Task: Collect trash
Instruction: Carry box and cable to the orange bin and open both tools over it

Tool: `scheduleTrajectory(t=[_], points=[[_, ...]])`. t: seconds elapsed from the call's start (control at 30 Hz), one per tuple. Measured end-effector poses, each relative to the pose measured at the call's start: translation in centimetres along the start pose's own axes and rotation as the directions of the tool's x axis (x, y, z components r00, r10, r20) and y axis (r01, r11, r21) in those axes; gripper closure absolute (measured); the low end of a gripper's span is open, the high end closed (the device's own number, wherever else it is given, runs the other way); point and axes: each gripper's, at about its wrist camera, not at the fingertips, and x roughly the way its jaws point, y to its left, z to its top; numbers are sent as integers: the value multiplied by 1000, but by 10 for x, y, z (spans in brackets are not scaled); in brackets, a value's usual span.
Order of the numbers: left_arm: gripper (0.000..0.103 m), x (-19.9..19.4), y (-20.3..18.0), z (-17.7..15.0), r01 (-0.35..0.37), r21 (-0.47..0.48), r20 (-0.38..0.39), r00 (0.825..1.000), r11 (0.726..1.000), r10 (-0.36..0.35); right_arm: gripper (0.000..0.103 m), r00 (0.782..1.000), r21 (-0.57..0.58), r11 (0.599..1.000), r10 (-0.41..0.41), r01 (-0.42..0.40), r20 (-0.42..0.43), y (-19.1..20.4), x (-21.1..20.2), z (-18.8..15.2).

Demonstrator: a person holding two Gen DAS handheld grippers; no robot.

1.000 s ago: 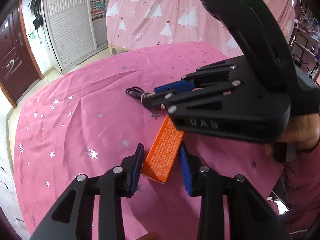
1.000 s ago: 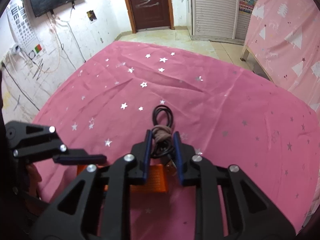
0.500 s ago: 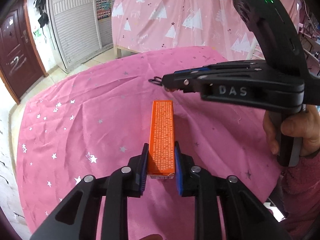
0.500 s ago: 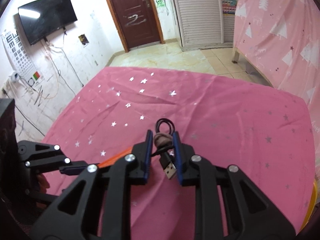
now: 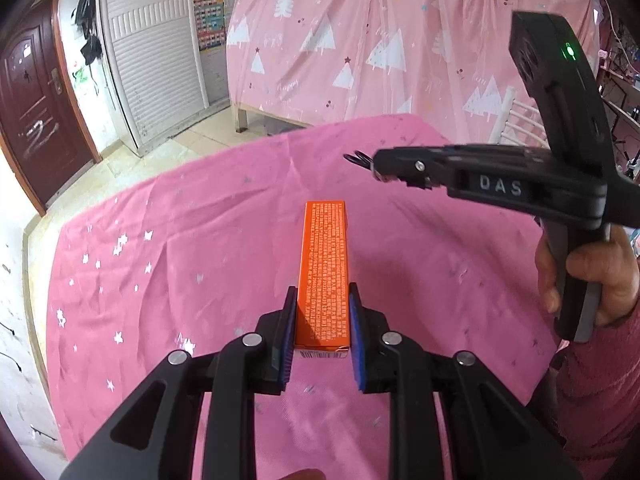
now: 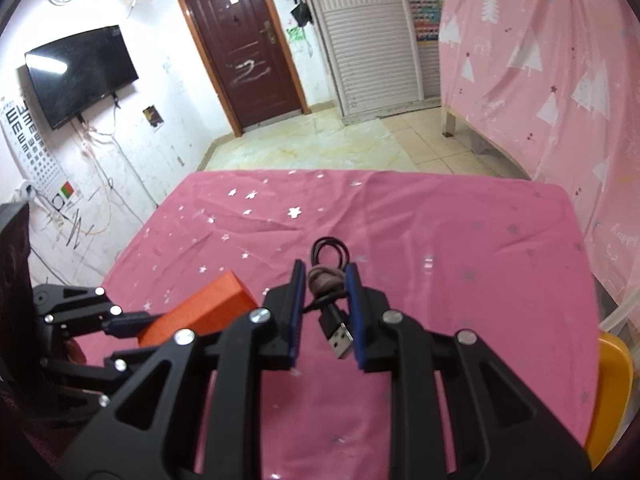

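An orange carton (image 5: 325,268) with white print is clamped between the blue pads of my left gripper (image 5: 322,304), held above the pink starred tablecloth (image 5: 180,240). In the right wrist view the same orange carton (image 6: 208,308) shows at lower left, with the left gripper's fingers (image 6: 128,320) around it. My right gripper (image 6: 323,280) is shut on a coiled black USB cable (image 6: 326,280) tied with a brown band, and the plug hangs down between the jaws. From the left wrist view the right gripper (image 5: 374,164) is raised at upper right, cable loops (image 5: 356,158) poking out of its tip.
A hand (image 5: 576,272) in a pink sleeve grips the right tool's handle. A pink tree-print curtain (image 5: 360,40) hangs behind the table. A yellow object (image 6: 612,392) sits past the table's right edge. Brown door (image 6: 244,52), TV (image 6: 80,72) and tiled floor (image 6: 320,148) lie beyond.
My left gripper closed on the orange carton and lifted it off the cloth. The right gripper, holding the cable, rose and swung away to the right.
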Motion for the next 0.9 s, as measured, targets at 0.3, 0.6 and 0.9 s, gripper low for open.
scheduleTrajectory(t=[0.3, 0.6, 0.9], points=[[86, 7, -45, 32, -11, 65, 24, 1000, 998, 9, 84, 996, 87, 995, -63, 57, 70, -52, -43, -11], [86, 20, -106, 59, 19, 156, 27, 999, 988, -24, 84, 983, 191, 975, -142, 118, 118, -112, -88, -35], [86, 44, -166, 75, 62, 229, 1, 998, 971, -64, 84, 965, 304, 934, -231, 186, 121, -173, -125, -74]])
